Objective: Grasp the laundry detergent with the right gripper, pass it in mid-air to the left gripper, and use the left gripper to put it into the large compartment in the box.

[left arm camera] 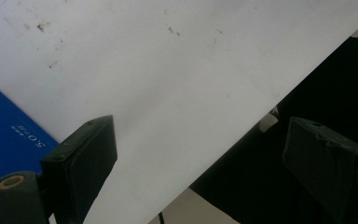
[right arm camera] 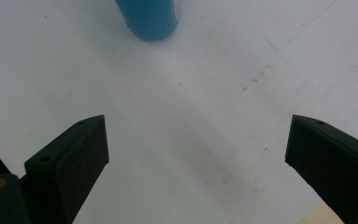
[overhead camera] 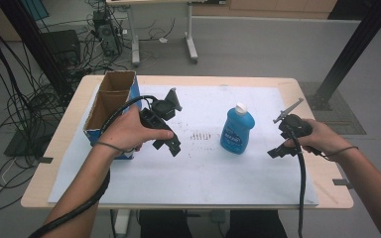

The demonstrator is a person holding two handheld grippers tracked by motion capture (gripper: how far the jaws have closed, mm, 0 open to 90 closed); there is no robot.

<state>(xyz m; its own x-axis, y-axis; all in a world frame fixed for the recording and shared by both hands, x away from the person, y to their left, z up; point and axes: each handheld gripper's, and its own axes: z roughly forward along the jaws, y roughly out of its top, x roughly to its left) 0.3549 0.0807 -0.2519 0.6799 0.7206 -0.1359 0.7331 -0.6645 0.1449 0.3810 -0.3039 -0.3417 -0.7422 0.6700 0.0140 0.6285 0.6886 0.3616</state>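
A blue bottle (overhead camera: 238, 130) with a white cap stands upright on the white sheet (overhead camera: 203, 168), right of the middle. An open cardboard box (overhead camera: 110, 105) with blue sides stands at the left. My left gripper (overhead camera: 171, 146) is held just right of the box, above the sheet. Its jaws stand wide apart in the left gripper view, where the left gripper (left arm camera: 198, 154) holds nothing and the box's blue side (left arm camera: 4, 135) is at the left. My right gripper (overhead camera: 278, 151) hovers right of the bottle. The right gripper (right arm camera: 196, 144) is open and empty, with the bottle's base (right arm camera: 151, 18) ahead of it.
The sheet covers most of a wooden table (overhead camera: 322, 168). Its front edge (left arm camera: 242, 135) runs diagonally in the left gripper view, with dark space beyond. Cables (overhead camera: 10, 114), black frame posts (overhead camera: 357, 44) and another table's legs (overhead camera: 191, 44) stand on the floor behind.
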